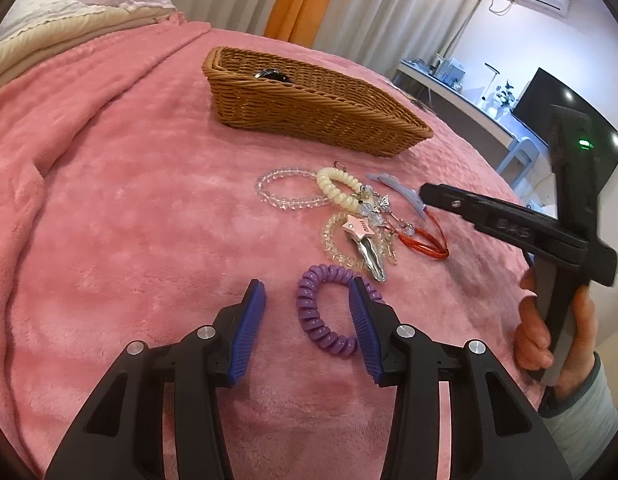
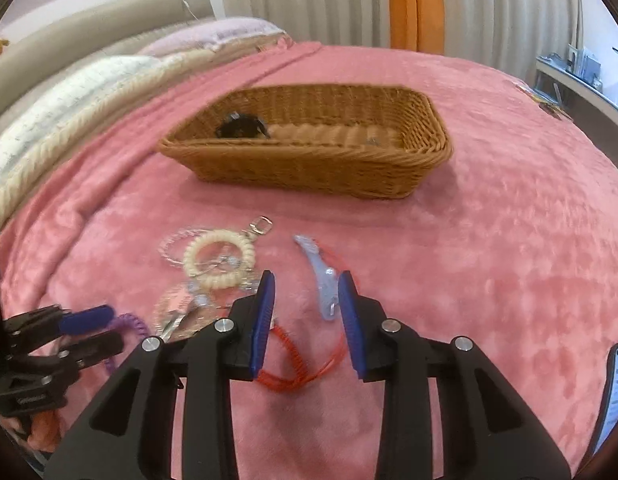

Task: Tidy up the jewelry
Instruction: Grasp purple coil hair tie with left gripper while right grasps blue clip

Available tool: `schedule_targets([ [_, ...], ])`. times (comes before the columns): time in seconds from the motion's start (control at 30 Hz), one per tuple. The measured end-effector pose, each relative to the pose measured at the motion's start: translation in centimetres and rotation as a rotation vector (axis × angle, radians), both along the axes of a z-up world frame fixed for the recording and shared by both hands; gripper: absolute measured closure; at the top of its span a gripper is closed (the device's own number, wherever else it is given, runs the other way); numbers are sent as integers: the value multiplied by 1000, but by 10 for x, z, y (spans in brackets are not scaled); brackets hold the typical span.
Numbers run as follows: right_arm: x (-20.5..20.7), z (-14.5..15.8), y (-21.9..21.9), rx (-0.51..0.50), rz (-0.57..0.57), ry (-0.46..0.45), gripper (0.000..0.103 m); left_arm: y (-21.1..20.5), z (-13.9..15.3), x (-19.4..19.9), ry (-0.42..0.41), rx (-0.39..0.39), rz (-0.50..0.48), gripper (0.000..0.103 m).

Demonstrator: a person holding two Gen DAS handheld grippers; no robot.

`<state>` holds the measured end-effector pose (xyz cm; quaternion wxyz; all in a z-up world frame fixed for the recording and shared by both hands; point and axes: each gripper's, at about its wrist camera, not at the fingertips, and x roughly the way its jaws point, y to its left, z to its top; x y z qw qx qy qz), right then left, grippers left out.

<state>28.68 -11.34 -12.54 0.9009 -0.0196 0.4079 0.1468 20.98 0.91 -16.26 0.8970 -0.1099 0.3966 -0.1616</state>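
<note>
While your left gripper (image 1: 307, 300) hovers low over the pink blanket (image 1: 109, 200), notice how it sits on the purple coil hair tie (image 1: 329, 308): one pad (image 1: 363, 320) lies over the ring's far side, the other pad (image 1: 251, 320) rests on bare blanket outside it. The jaws are partly spread and pinch nothing yet. Shift a little so that one side of the coil lies squarely between both pads, then squeeze; otherwise you will likely only nudge it.

Your right gripper (image 2: 307, 312) also stands partly spread with nothing pressed between the pads. The pale blue hair clip (image 2: 321, 280) lies just beside its right pad (image 2: 351, 320), and the red cord loop (image 2: 301, 360) runs under and between the fingers. Choose one of them. If you want the clip, centre it in the gap so you do not snag the cord along with it.

The other pieces, among them a cream coil bracelet (image 1: 341, 190) and a clear bead bracelet (image 1: 281, 192), lie bunched together, some overlapping, so lift slowly. The wicker basket (image 1: 309, 116) sits farther up the blanket, well apart from the pile, with one dark item already inside.
</note>
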Motion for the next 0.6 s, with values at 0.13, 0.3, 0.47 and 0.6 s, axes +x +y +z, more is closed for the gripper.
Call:
schedule_targets([
  [0.13,4,-4,6,-13,22,30,73,1,0,-2,-3,-6,-2,61],
  [0.3,-4,-4,15,18,93,58,77,1,0,-3,-5,-16,-5,61],
  [0.47,-2,5,2,56,49,20,77,3,0,-2,-8,-20,-7,61],
  [0.6,12,1,-1,43,26,43,77,1,-1,-3,-13,-11,-9,61],
])
